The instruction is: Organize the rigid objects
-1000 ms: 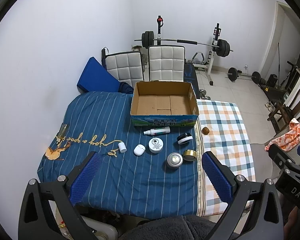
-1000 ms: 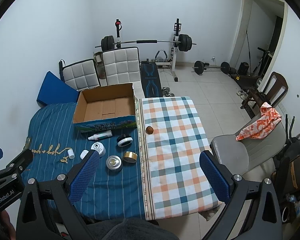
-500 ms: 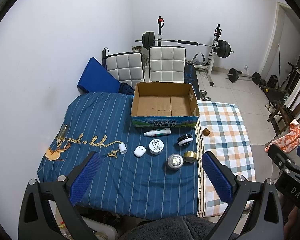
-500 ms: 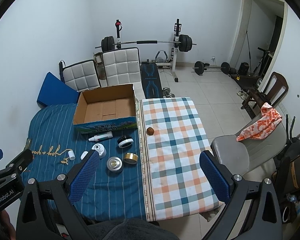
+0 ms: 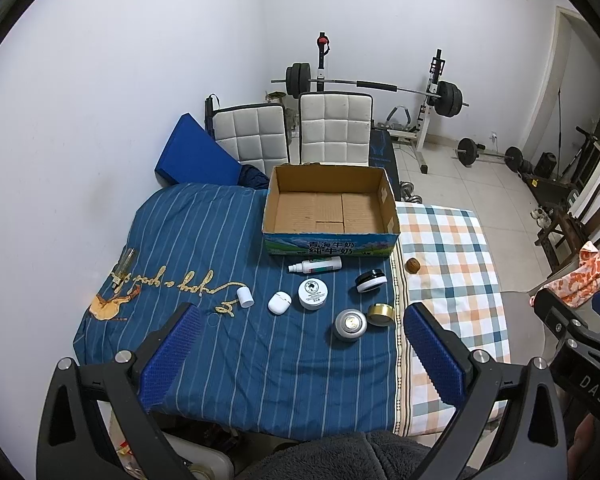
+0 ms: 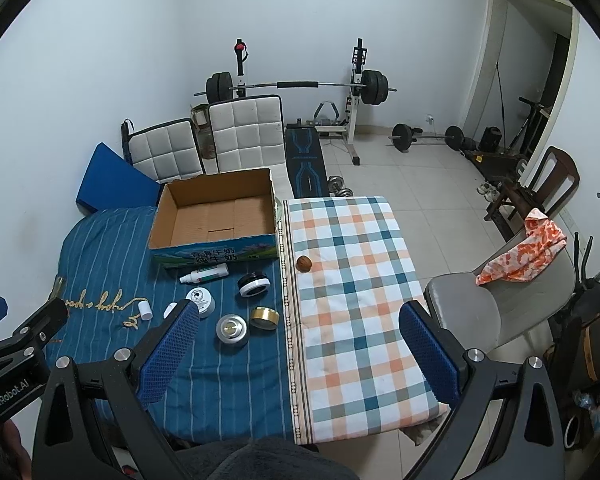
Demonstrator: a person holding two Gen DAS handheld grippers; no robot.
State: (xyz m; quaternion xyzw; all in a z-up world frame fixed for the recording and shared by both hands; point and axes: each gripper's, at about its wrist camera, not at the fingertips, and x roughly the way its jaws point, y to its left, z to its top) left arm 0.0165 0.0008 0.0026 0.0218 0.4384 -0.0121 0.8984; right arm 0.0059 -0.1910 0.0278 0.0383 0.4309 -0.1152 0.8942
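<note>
An empty cardboard box [image 5: 330,208] [image 6: 216,216] stands at the far side of the blue striped cloth. In front of it lie a white spray bottle [image 5: 315,265], a white round jar [image 5: 313,294], a black-and-white jar [image 5: 371,281], a silver tin [image 5: 350,324], a gold tin [image 5: 380,314], a white earbud case [image 5: 279,303] and a small white cap [image 5: 245,296]. A brown ball [image 6: 304,263] rests on the checked cloth. My left gripper [image 5: 300,354] and right gripper [image 6: 300,354] are open, empty, high above the near edge.
Two white padded chairs [image 5: 296,136] and a blue cushion [image 5: 196,156] stand behind the table. A barbell rack [image 6: 300,88] and weights are at the far wall. A grey chair with an orange cloth [image 6: 524,248] stands to the right.
Both views have shifted very slightly; the objects sit a touch lower in frame. Nothing on the table has moved and both grippers stay open.
</note>
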